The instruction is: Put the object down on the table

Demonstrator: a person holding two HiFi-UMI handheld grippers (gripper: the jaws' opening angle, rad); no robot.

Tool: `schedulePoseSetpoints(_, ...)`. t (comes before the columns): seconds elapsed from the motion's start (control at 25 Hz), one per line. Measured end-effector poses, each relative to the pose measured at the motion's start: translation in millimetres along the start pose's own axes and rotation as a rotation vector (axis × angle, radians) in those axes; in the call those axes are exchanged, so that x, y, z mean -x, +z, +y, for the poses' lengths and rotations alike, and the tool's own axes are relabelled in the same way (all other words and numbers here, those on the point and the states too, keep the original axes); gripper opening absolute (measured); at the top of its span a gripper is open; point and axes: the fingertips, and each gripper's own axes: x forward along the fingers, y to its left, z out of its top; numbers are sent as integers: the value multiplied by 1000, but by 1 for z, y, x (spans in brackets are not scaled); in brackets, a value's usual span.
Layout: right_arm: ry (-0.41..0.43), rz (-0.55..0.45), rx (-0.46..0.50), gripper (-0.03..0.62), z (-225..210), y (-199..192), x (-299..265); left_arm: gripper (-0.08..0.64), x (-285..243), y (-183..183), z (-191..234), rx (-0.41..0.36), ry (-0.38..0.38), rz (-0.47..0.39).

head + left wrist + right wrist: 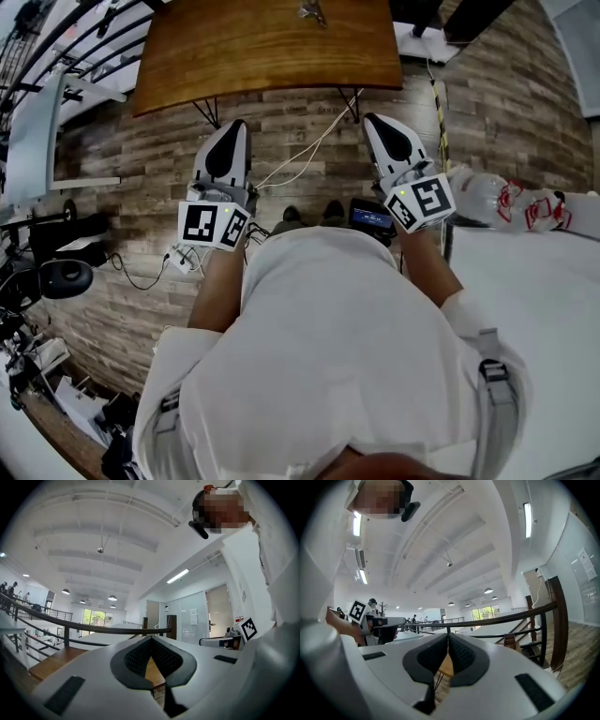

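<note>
A brown wooden table (272, 47) stands ahead of me on thin black legs. A small metallic object (312, 11) lies near its far edge; I cannot tell what it is. My left gripper (230, 127) is held over the floor just short of the table's near edge, jaws shut with nothing between them. My right gripper (373, 119) is level with it, also shut and empty. In the left gripper view the left gripper (150, 639) shows its pads pressed together at the tip. The right gripper (447, 635) looks the same in the right gripper view.
White cables (300, 159) trail across the wooden plank floor (487, 112) between the grippers. A white surface (553, 281) at the right carries clear plastic bottles (487, 195). A black railing (56, 56) and shelving run along the left. A small black device (371, 217) sits near my feet.
</note>
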Motion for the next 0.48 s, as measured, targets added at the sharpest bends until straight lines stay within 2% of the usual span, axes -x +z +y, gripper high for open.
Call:
schedulePoseSetpoints(0.08, 11, 4, 18, 26, 17, 4, -8, 15, 12, 0, 16, 25, 20, 4)
schedulePoseSetpoints(0.24, 27, 14, 55, 25, 41, 10, -22, 15, 28, -1, 36, 21, 19, 5)
schedulePoseSetpoints(0.48, 63, 46, 52, 26, 65, 2, -47, 15, 46, -17, 61, 57, 36, 38)
